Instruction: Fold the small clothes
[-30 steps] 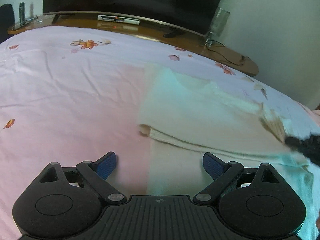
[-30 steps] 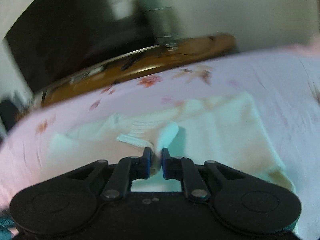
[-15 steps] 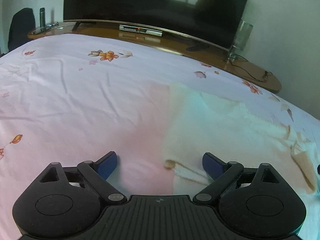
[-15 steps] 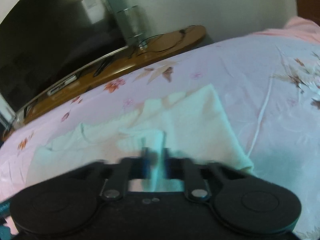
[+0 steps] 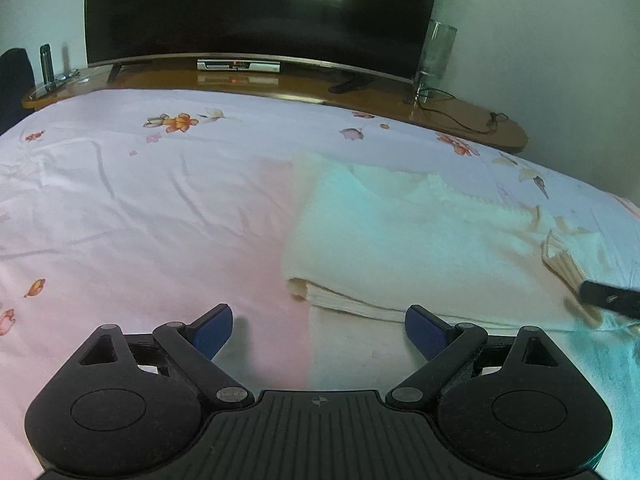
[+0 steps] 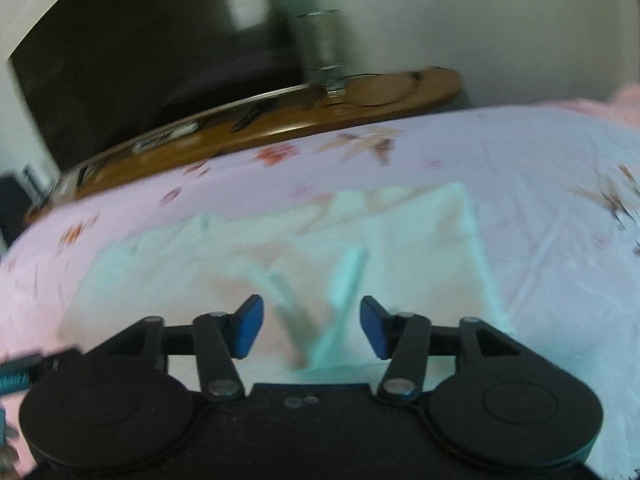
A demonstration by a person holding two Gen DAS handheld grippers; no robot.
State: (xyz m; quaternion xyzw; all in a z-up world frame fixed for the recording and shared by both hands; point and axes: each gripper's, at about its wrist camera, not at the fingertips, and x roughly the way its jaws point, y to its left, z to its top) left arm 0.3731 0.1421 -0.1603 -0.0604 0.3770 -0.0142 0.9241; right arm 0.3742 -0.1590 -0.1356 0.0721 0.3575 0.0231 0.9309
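A small cream garment (image 5: 420, 240) lies spread on the pink flowered bedsheet (image 5: 140, 208), with one part folded over and a rolled edge near its left corner. My left gripper (image 5: 318, 330) hovers open just short of that edge, nothing between its blue pads. In the right wrist view the same garment (image 6: 420, 248) is blurred. My right gripper (image 6: 312, 324) has its jaws opening; a fold of the cloth sits between the pads, and they do not press on it. Its dark tip (image 5: 608, 300) shows at the left view's right edge.
A wooden TV bench (image 5: 280, 80) runs behind the bed with a large dark television (image 5: 260, 12), a set-top box (image 5: 238, 65) and a glass vase (image 5: 438, 52). A dark chair (image 5: 12, 80) stands at the far left. The sheet spreads bare to the left of the garment.
My right gripper was shut on a fold of the garment and has opened, letting the cloth go. The left view swung right and back; the left gripper stayed open.
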